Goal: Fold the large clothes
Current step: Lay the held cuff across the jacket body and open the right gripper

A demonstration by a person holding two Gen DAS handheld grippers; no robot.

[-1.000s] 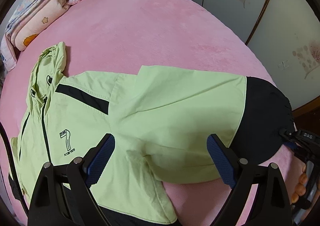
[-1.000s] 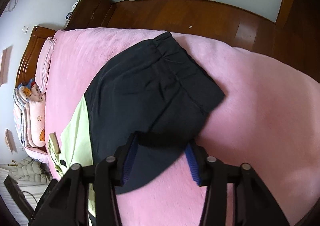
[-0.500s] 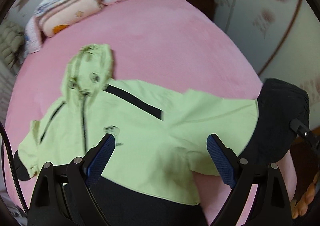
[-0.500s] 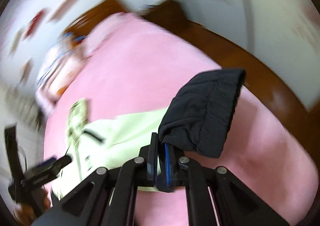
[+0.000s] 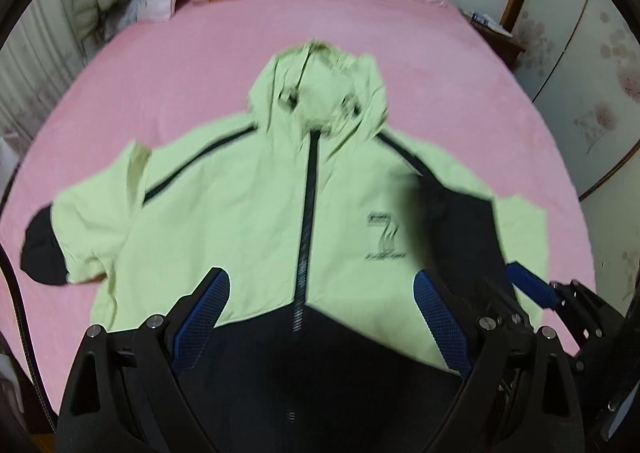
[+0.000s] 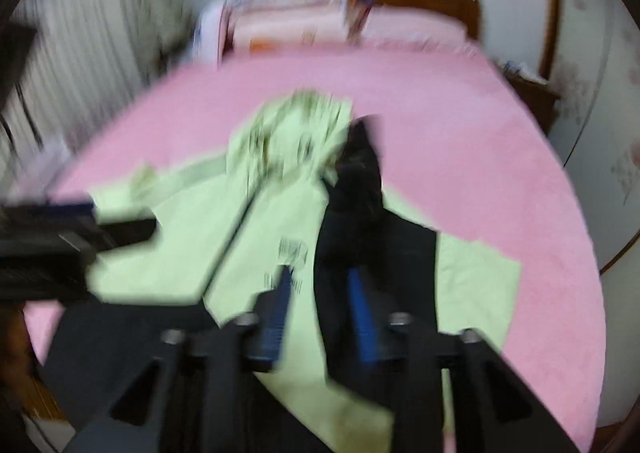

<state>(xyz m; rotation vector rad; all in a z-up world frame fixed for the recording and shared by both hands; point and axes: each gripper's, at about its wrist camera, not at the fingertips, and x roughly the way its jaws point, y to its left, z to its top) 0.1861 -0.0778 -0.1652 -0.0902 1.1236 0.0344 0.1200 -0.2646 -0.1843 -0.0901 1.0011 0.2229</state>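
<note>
Now the jacket (image 5: 248,221) lies face up on the pink bed (image 5: 460,93), hood (image 5: 320,93) far, dark hem (image 5: 320,353) near, zip running down its middle. At far left one sleeve (image 5: 80,229) sticks out flat, its dark cuff (image 5: 40,249) still unfolded. The left gripper (image 5: 320,321) hangs over the hem with its jaws wide and nothing between them. Right of the zip, the other sleeve's dark end (image 6: 360,189) is draped across the chest. The right gripper (image 6: 320,293) is above it, and its jaws have just been opening; the pads seem parted with the dark cloth at the right pad, though blur hides whether they still pinch it. The shell looks light, thin and limp, probably a bit slick, so it should slide and sag rather than hold a crease. The left cuff, with its thicker edge, seems the best place to pinch next.
</note>
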